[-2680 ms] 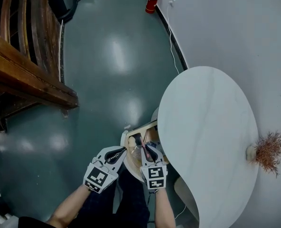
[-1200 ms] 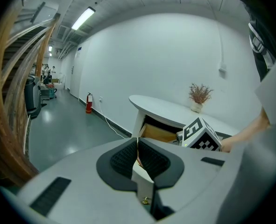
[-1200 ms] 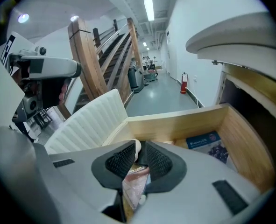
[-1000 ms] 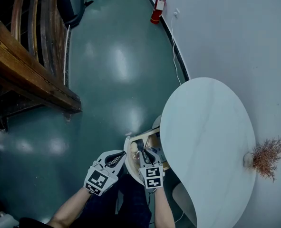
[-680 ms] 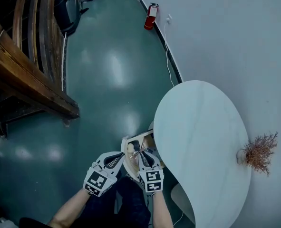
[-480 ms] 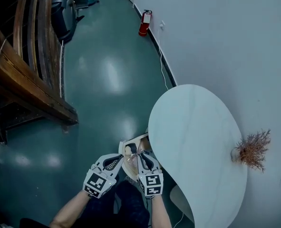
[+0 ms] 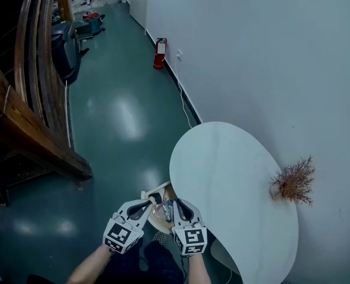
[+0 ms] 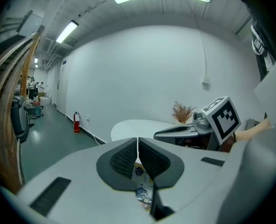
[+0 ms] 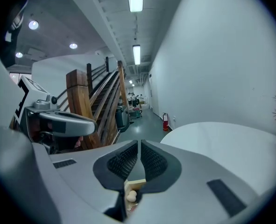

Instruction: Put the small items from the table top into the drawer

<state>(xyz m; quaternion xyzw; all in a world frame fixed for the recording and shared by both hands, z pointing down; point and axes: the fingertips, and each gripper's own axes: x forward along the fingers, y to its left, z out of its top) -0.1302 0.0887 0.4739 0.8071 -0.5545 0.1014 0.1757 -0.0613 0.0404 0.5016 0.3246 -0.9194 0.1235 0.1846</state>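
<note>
Over drawer (image 7: 158, 222), left tongs (image 7: 153, 202): pressed together, empty
Right tongs (image 7: 170, 207): just been closing, nearly together, empty
Counter (image 7: 234, 176): just right of both

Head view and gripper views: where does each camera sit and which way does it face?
Head view: on the person's head, looking steeply down at the white oval table top and open wooden drawer; both forearms, left gripper and right gripper show.
Left gripper view: rides the left gripper, facing along shut jaws toward the table top; right gripper at right.
Right gripper view: rides the right gripper, facing the wooden staircase; its jaws have just been closing on nothing; left gripper at left.
Shared: all three show the table top.
</note>
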